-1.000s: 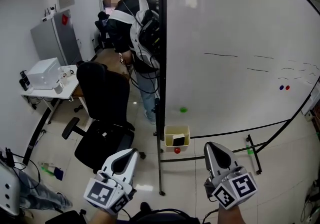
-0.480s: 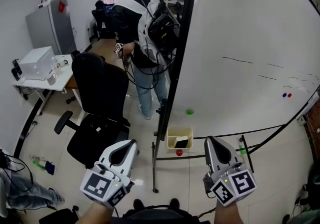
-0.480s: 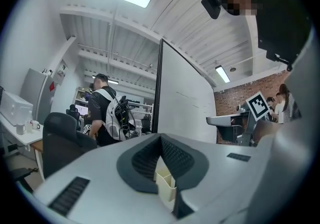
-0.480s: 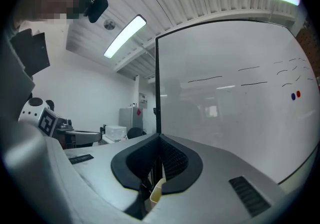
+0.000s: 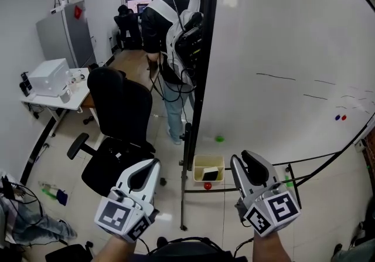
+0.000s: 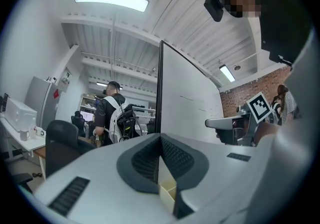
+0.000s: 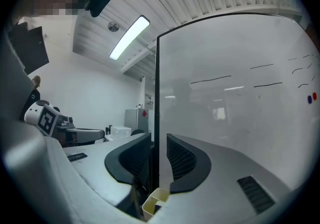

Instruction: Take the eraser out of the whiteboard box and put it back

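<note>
- Eraser (image 5: 210, 174) is sitting in the whiteboard box (image 5: 208, 161), and nothing has lifted it yet. By my read the task is right at the start.
- The box hangs at the lower left corner of the whiteboard (image 5: 281, 50), just beside the black frame post (image 5: 193, 108) and above the floor (image 5: 170, 196).
- A red magnet (image 5: 207, 185) sits just under the box, with a green magnet (image 5: 220, 138) on the board above it.
- The eraser looks like a small dark slab, tilted inside the pale yellow box with only its upper face showing. It is too small in the head view to say more about its surface.
- Left claw (image 5: 152, 164) is held level and well short of the box. In the left gripper view its ribbed pads are pressed together at the tip with nothing pinched.
- Right claw (image 5: 242, 158) is the one lined up with the box. Its jaws have just been opening and now stand slightly spread.
- In the right gripper view nothing is between the jaws. Only the frame post shows far beyond the gap, with the box low in the view.
- All of it is left to do: close in on the box, widen the grip if needed, pinch the eraser and draw it out.
- Then comes the return: lower it back in and let go.
</note>
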### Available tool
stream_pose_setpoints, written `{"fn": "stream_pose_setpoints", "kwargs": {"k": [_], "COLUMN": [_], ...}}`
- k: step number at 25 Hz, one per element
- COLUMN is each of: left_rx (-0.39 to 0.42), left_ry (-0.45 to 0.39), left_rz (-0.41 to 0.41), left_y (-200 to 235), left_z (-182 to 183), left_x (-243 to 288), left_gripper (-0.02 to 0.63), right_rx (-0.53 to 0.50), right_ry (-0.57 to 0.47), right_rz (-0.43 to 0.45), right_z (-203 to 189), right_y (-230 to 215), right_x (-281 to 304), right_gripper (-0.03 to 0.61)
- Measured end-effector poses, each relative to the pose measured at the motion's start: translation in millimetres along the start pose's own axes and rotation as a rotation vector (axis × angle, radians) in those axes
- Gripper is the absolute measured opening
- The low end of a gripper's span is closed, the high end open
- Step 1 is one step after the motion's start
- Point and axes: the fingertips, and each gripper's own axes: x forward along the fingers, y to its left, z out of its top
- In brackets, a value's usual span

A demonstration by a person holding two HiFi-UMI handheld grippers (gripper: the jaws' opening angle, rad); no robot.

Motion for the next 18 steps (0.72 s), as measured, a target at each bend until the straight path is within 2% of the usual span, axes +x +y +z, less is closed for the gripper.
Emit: {"fn": "stream_pose_setpoints", "kwargs": {"k": [8, 18], "left_rx": [-0.005, -0.001], "left_ry": [0.006, -0.004], "left_rz": [0.016, -0.002], "left_y": [5, 5], "left_z": [-5, -4], "left_x": [14, 24], "left_gripper": [0.026, 0.025], "right_rx": [0.003, 0.003], "right_ry": [0.003, 0.010], "right_rz": [0.005, -0.006], "right_z": [-4, -8], "right_y": [-9, -15], "right_x": [9, 15], "right_gripper": [0.123, 0.123]}}
